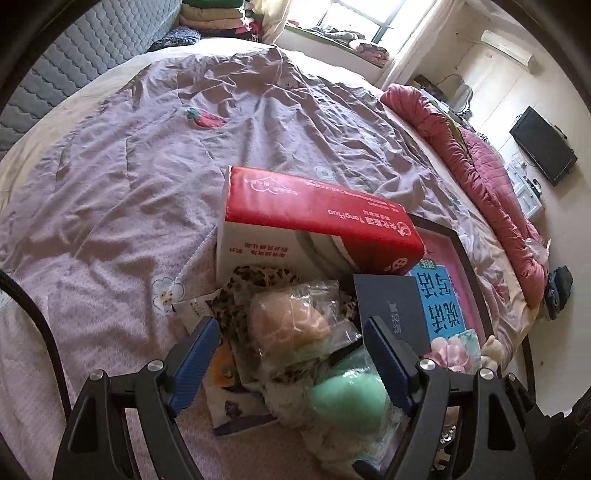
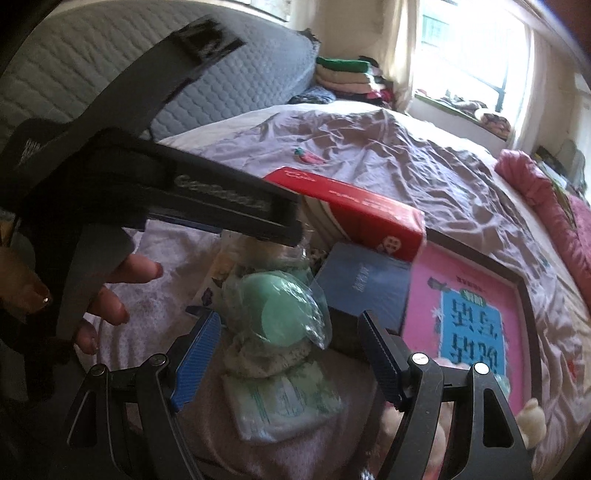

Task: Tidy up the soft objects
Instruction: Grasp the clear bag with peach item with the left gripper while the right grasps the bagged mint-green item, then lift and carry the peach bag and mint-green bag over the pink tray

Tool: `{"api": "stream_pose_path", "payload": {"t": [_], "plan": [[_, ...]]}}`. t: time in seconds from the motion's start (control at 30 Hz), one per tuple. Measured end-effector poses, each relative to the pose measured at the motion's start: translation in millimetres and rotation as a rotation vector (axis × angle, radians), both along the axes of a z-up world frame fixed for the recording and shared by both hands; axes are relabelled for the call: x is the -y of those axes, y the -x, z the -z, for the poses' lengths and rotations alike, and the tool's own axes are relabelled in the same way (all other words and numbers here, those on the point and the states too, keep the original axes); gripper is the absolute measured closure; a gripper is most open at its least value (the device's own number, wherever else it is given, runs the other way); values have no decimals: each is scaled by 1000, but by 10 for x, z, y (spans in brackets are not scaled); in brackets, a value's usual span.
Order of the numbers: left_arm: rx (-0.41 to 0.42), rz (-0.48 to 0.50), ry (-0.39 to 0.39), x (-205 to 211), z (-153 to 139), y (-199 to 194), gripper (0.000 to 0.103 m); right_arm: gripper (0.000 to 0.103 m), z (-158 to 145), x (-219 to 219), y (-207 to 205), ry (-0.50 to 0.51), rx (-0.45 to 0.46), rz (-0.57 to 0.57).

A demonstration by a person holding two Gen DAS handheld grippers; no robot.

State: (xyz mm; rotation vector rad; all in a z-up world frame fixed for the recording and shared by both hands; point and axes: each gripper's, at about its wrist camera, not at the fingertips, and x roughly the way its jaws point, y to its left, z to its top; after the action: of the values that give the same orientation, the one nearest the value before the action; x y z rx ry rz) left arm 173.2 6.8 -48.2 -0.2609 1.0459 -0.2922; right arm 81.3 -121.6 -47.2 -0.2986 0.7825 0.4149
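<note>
Daylight pours in from the window [image 1: 354, 18], which is blown out to white in both views, and falls across the wrinkled bed cover [image 1: 147, 166], raking soft shadows into its folds. Nearer things lie dimmer. Fisheye bending curves the edges into dark corners. The right wrist view is hazier, slightly blurred.

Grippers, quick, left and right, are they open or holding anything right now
Left gripper: open, holding nothing, hovering over the bagged sponges.
Right gripper: open, holding nothing, poised by the green sponge.
</note>
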Motion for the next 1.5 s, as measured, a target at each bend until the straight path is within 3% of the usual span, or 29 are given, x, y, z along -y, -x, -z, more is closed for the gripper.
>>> {"api": "stream_pose_path", "payload": {"t": [0.1,0.4,0.53,0.7,1.0,1.5], "plan": [[-6,4,26,-16,44,-55,24,25,47,-59,-63,23,14,-25],[-21,29,56,-30,138,-103,40,26,225,-200,-214,69,21,-94],[-25,38,66,-29,166,-105,42,42,264,-211,-261,77,20,-94],[-31,37,74,-44,209,-104,49,50,256,-156,-285,39,-1,-75],[-13,43,98,-109,172,8,54,52,199,118,-222,-120,-90,-3],[38,39,13,-200,-69,418,54,52,-2,223,50,-167,-89,31]]}}
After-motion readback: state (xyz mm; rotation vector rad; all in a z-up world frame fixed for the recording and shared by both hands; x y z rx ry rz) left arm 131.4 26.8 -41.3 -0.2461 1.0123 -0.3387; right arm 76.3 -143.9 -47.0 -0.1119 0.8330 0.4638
